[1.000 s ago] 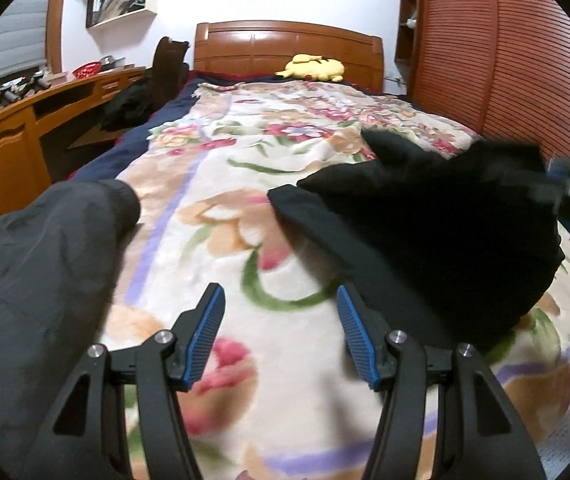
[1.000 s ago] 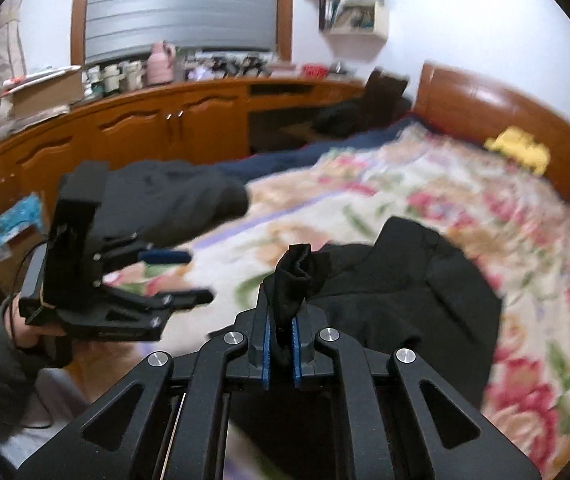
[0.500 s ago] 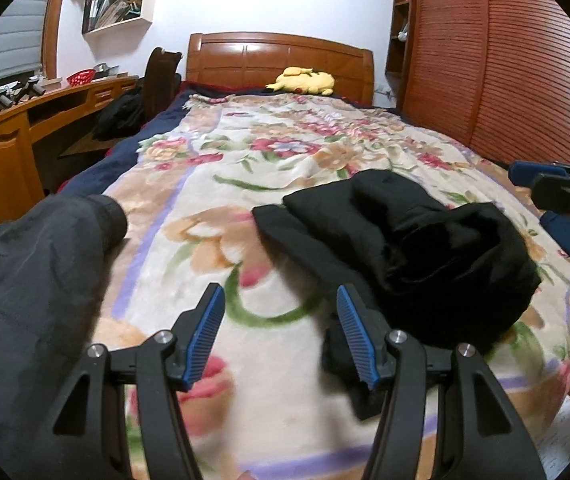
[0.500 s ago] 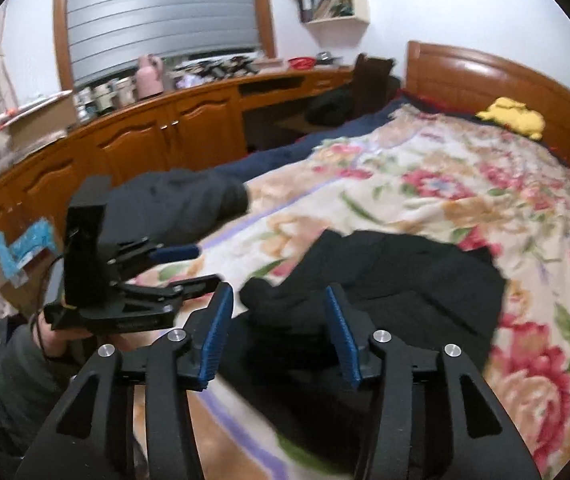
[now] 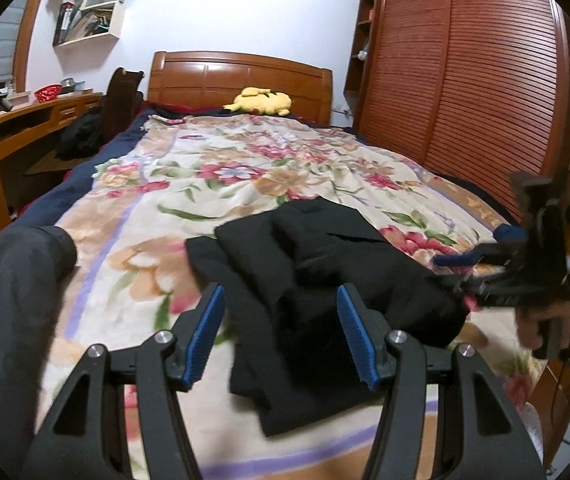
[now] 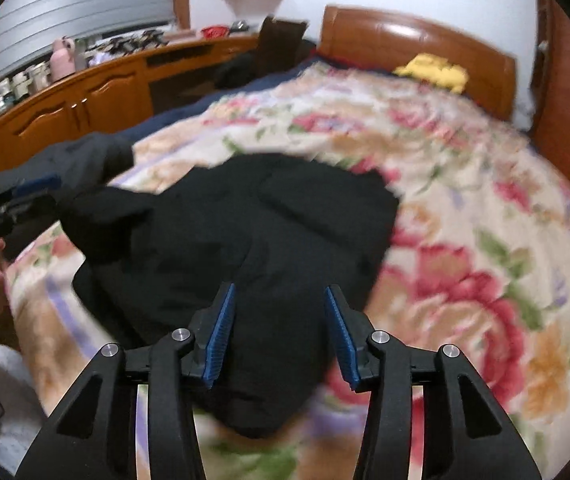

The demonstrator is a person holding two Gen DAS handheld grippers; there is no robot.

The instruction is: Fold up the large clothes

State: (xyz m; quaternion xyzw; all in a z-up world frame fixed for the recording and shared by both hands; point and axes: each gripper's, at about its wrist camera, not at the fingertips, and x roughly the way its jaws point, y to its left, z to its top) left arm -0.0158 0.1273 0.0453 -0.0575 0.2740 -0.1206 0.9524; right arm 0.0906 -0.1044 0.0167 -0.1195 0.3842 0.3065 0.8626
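1. A black garment [image 5: 325,276] is seen lying in a loose, bunched heap on the floral blanket [image 5: 225,172] of the bed, in the lower centre of the left wrist view.
2. Its layers are partly folded over one another, with a flat strip trailing toward the lower edge of the frame; in the right wrist view the garment [image 6: 245,232] fills the centre-left and is blurred.
3. A second, dark grey garment [image 5: 9,300] is seen at the left edge of the left wrist view, on the near left side of the bed.
4. The left tongs [image 5: 281,334] are held open above the near edge of the black garment, nothing being gripped between the blue pads [image 5: 205,336].
5. The right tongs [image 6: 279,330] are likewise held open over the garment, with nothing between the pads.
6. In the left wrist view the right tongs [image 5: 469,258] are shown at the right edge of the frame, beside the garment, held by a hand [image 5: 541,324].
7. A yellow plush toy [image 5: 261,101] is seen by the headboard [image 5: 237,76], in the upper centre.
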